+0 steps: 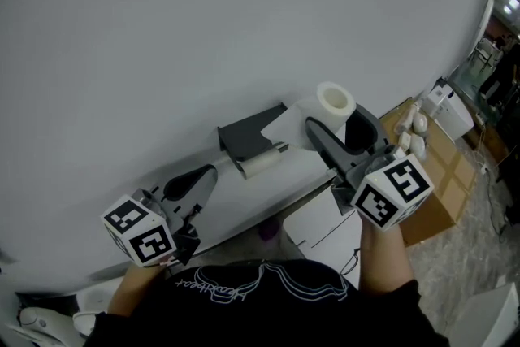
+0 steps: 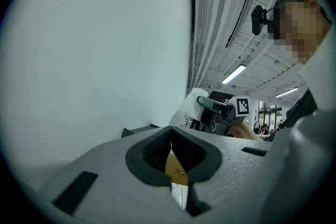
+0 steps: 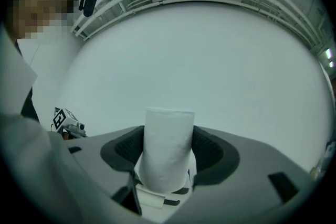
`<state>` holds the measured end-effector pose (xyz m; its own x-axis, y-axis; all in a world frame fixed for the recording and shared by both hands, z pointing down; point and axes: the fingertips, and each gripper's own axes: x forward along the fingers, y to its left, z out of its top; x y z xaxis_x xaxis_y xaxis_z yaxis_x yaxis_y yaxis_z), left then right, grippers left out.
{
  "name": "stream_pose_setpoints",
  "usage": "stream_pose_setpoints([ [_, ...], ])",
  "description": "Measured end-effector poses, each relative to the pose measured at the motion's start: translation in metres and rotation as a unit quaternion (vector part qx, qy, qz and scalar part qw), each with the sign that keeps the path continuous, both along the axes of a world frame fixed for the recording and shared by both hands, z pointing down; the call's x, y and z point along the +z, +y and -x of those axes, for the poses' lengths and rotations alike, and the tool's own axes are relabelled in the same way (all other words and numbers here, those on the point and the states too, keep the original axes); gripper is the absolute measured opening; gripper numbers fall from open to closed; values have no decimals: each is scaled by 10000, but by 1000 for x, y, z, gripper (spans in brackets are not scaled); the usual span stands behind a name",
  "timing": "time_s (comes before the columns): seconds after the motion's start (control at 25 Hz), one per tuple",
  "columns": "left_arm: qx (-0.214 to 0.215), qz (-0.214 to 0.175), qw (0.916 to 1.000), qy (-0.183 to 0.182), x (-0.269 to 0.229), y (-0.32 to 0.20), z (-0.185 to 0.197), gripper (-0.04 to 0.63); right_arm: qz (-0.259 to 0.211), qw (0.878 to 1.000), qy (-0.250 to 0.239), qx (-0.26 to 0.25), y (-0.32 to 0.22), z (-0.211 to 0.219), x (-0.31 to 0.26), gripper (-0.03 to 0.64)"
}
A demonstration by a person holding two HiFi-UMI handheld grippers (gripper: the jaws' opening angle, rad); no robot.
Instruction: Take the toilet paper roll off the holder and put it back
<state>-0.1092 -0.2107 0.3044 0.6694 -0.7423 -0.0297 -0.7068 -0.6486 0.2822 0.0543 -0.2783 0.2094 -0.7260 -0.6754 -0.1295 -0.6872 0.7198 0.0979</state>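
right gripper: clenched on the white toilet paper roll. its dark ribbed pads press the roll's two sides, and i see the roll standing upright between them.
roll's place: off the holder, held in the air just right of it in my head view, close to the pale grey wall.
left gripper: pad tips together, nothing gripped. it sits low and left of the holder, apart from it, pointing along the wall.
holder: dark grey metal wall holder with a flat top shelf. its white bar is bare.
beyond: brown cardboard box past my right gripper, at the head view's right.
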Motion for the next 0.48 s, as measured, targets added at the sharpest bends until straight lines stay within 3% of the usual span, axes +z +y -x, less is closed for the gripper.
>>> stream_pose_setpoints([
  [0.24,290,5,9996,-17,-2,11,-18,5,-5,9994,-30,334,25,-27,-2,285],
  [0.48,487,84,9988,-24,3,14,-29,5,304,9980,-16,553,38,-42,27,285],
])
